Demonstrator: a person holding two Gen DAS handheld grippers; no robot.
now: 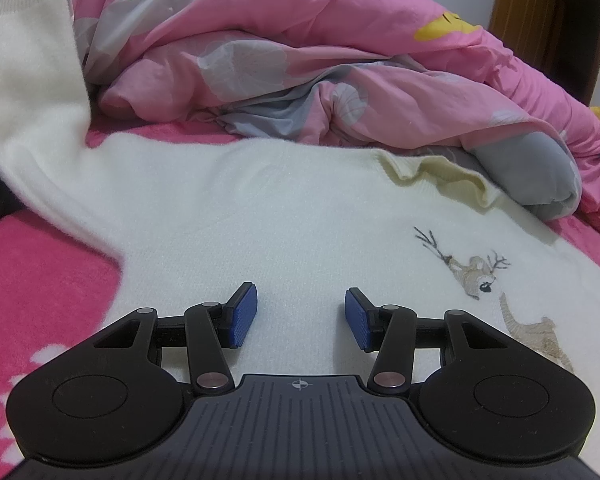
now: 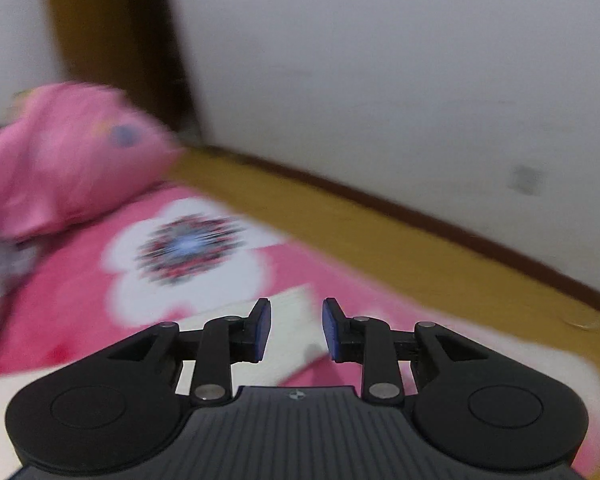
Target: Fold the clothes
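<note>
On the bed (image 1: 40, 300), the sweater (image 1: 300, 220) lies under the left claw (image 1: 301, 316), jaws apart; the right claw (image 2: 296, 328), apart and empty, hovers by its cuff (image 2: 296, 308).

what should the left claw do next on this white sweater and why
Probably lower and close the left claw on the white sweater. Its jaws stand open over flat knit, pinching nothing, and the sleeve is still spread out, so no fold has been made on this side.
</note>
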